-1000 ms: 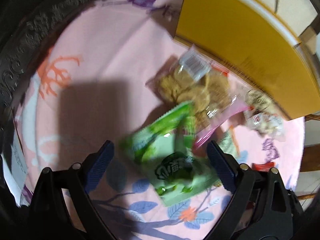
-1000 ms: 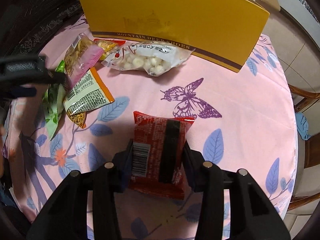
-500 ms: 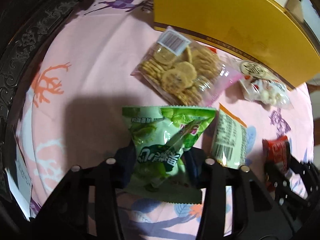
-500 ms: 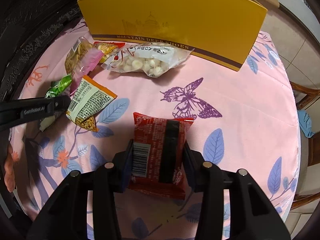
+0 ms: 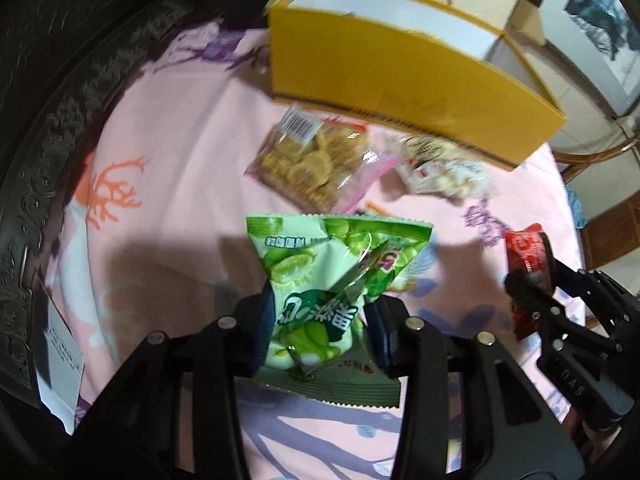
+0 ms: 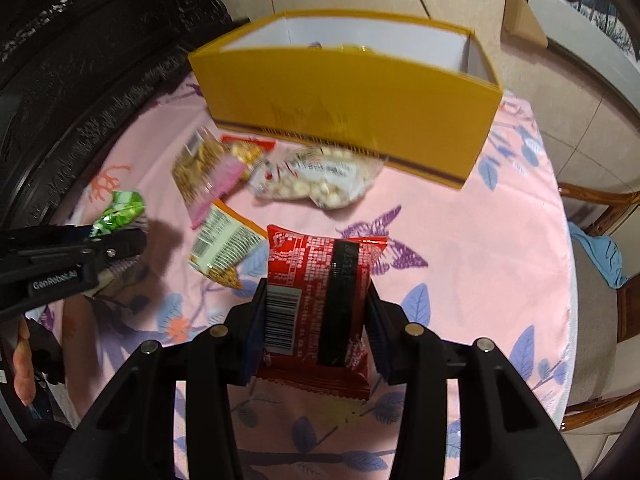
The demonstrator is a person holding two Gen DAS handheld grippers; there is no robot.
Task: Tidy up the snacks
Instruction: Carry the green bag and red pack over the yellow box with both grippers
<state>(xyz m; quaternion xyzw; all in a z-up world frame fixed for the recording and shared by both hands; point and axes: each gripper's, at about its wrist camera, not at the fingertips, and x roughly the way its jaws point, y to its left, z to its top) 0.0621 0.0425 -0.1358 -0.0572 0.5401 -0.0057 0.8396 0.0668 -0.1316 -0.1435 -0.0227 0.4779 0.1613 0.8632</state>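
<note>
Snacks, two in hand: green packet (image 5: pixel 320 300) pinched in our left claw (image 5: pixel 320 320), red packet (image 6: pixel 316 300) clamped in our right claw (image 6: pixel 316 320), both near the yellow box (image 6: pixel 344 108). Step: carrying. Next: clear its front wall, release inside.

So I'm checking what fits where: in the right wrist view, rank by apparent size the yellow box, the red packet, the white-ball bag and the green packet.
1. yellow box
2. red packet, though nearness to the camera inflates it
3. white-ball bag
4. green packet, partly hidden by the left gripper
</note>
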